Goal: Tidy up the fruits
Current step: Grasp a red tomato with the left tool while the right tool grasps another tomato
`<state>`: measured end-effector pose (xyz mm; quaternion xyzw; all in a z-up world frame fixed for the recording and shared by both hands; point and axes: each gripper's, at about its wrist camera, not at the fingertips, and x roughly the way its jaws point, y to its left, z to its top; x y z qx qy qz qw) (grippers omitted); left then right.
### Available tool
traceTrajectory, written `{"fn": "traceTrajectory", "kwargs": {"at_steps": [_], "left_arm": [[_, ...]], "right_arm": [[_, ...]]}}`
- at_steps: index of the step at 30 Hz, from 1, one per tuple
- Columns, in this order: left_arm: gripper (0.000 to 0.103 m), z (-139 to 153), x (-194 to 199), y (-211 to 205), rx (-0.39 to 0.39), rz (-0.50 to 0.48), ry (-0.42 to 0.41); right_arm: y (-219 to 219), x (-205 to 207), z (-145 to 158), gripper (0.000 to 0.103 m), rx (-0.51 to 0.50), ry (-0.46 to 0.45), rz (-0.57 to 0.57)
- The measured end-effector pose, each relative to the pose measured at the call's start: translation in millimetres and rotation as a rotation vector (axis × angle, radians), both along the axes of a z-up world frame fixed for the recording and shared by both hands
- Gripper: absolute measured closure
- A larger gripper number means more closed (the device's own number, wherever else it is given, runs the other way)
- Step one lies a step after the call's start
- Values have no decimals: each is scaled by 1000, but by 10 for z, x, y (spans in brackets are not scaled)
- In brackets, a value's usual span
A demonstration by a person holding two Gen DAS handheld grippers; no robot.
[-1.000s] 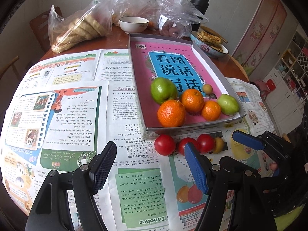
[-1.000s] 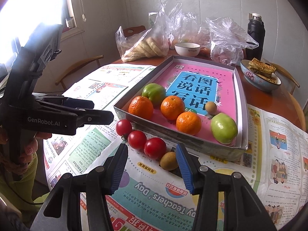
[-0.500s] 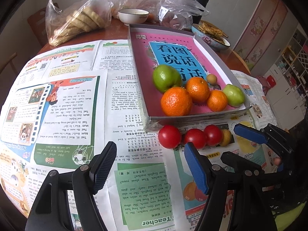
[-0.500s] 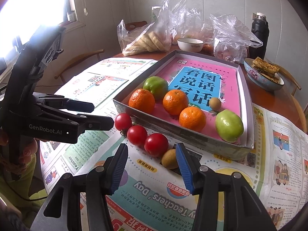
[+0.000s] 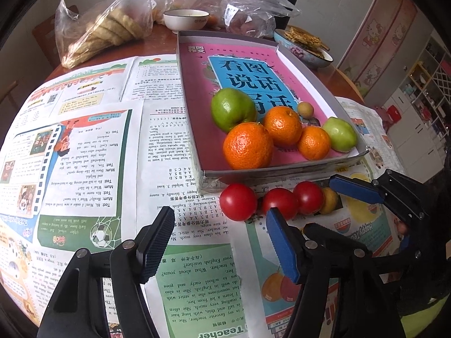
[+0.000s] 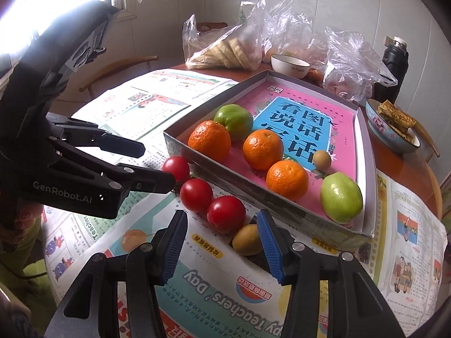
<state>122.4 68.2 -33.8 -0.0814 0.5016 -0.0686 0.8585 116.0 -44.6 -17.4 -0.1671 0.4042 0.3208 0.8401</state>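
while three red tomatoes (image 6: 197,194) and a small kiwi (image 6: 246,239) line the newspaper just beside the tray's (image 6: 180,146) near wall, both the left gripper (image 5: 220,242) and right gripper (image 6: 222,245) hover open, gripping nothing.

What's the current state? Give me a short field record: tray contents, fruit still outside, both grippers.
tray: shallow box with a pink book cover as its floor
in tray: three oranges, two green fruits, one small brown fruit
outside tray: three tomatoes in a row along the near wall, one small brown fruit at the row's end, all on newspaper
left gripper: open, empty, near the tomato row
right gripper: open, empty, facing the nearest tomato and the outside brown fruit
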Motion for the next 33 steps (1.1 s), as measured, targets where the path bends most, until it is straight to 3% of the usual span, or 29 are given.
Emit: {"fn": "traceTrajectory", "kwargs": {"at_steps": [9, 11, 15, 22, 33], "left_arm": [[35, -42, 43, 4, -10, 2, 8], [42, -54, 54, 1, -13, 0, 12], [44, -74, 71, -18, -17, -4, 17], [50, -86, 126, -55, -27, -9, 16], [65, -101, 159, -71, -52, -24, 15]], "right_arm": [[133, 43, -71, 54, -79, -41, 39], [158, 47, -97, 57, -97, -46, 49], [219, 37, -148, 60, -153, -82, 65], [199, 69, -156, 70, -126, -86, 63], [156, 49, -130, 70, -71, -77, 52]]}}
